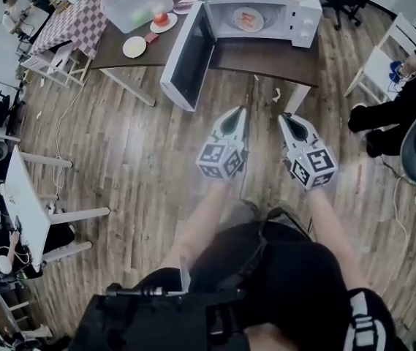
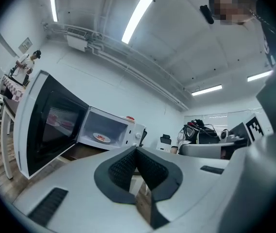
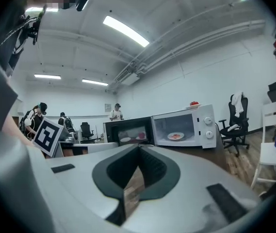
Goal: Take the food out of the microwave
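Your left gripper (image 1: 242,114) and right gripper (image 1: 284,118) are both closed and empty, well short of the microwave (image 1: 299,9). Its door (image 1: 188,57) stands open and the plate of food (image 1: 248,19) sits inside, so you look to be at the approach: step in, part the jaws, take the plate's rim.

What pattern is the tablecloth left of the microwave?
Dark and pale squares: the checked tablecloth shows best in the head view.
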`<state>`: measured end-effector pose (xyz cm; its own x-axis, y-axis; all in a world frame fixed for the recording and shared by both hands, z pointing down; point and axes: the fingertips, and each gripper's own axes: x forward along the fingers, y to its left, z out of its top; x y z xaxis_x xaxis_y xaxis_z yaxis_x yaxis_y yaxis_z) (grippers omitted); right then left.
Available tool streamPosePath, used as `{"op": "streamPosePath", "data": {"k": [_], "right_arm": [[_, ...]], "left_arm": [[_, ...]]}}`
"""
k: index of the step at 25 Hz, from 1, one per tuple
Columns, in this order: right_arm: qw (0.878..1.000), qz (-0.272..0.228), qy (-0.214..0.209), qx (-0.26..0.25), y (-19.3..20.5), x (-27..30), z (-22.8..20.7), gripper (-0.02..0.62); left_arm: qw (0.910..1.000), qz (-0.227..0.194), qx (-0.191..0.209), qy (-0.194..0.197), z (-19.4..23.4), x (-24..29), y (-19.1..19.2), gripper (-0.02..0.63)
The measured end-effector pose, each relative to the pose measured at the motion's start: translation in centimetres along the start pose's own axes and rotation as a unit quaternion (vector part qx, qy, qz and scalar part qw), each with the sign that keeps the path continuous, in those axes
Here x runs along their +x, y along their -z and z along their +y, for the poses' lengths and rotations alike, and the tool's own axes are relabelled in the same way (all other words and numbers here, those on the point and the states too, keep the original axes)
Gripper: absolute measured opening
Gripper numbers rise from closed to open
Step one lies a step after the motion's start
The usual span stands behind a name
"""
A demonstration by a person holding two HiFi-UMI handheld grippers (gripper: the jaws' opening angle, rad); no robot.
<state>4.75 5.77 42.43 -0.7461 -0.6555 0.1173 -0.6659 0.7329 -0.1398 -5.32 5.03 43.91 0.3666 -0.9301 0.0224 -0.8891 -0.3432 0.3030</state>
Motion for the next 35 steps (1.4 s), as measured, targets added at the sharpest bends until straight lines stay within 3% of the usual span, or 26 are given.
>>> {"op": "streamPosePath", "data": {"k": [7,16,35], "right_arm": [[1.000,-0.004,0.018,0.021,-0.1,1.9,-2.3,-0.003],[1.000,0.006,-0.012,0.011,-0.1,8.0,-4.4,-0.003],[0.998,0.030,-0.050,0.016,-1.2,19.0,-14.4,-0.002]], "left_arm": [[1.0000,0.003,-0.007,0.006,1.3,2.5,-0.4,0.002],[0.9999,-0.005,-0.014,-0.001,4.4,6.9,-0.9,0.002],[0.9993,0.009,-0.026,-0.027,9.8,19.9,-0.8,0.002]]}}
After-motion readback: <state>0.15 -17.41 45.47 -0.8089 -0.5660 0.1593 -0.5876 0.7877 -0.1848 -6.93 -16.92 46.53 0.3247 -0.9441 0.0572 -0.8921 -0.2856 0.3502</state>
